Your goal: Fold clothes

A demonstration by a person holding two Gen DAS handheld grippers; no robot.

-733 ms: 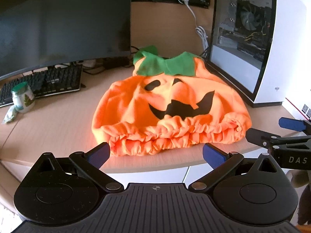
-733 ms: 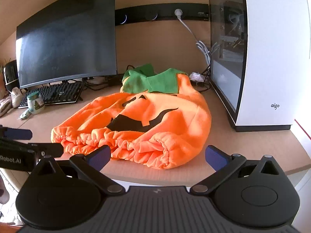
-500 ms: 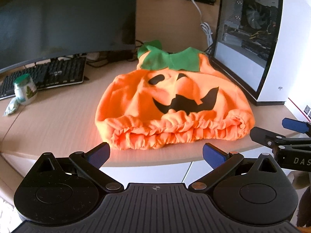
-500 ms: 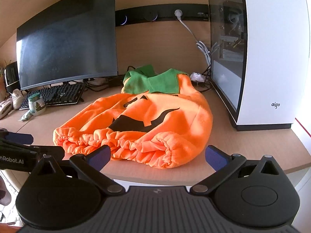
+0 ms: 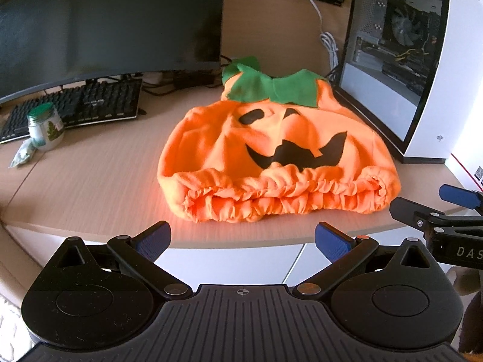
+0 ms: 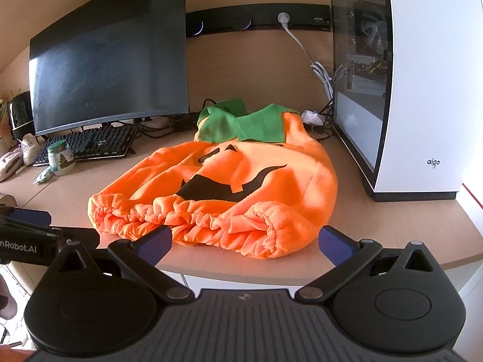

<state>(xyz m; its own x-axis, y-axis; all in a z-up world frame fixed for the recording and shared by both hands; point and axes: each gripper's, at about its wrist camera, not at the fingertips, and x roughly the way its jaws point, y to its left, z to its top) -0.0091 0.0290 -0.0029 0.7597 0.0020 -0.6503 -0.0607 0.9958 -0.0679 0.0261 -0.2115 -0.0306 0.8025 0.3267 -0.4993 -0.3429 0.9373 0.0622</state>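
Note:
An orange pumpkin costume [image 5: 271,157] with a black face and a green leaf collar [image 5: 271,89] lies flat on the wooden desk [image 5: 90,187], its ruffled elastic hem toward me. It also shows in the right wrist view [image 6: 229,187]. My left gripper [image 5: 243,238] is open and empty, just off the desk's front edge, in front of the hem. My right gripper [image 6: 246,242] is open and empty, close to the hem's right end. The right gripper shows at the right edge of the left wrist view [image 5: 437,211].
A dark monitor [image 5: 105,21] and black keyboard [image 5: 78,105] stand at the back left, with a small green-lidded jar [image 5: 45,126] beside them. A white PC case [image 5: 422,60] stands at the right, close to the costume. Cables [image 5: 329,45] hang behind.
Both grippers have moved forward toward the desk; the costume looks nearer and sits lower in the views. Both stay open. The costume has not moved.

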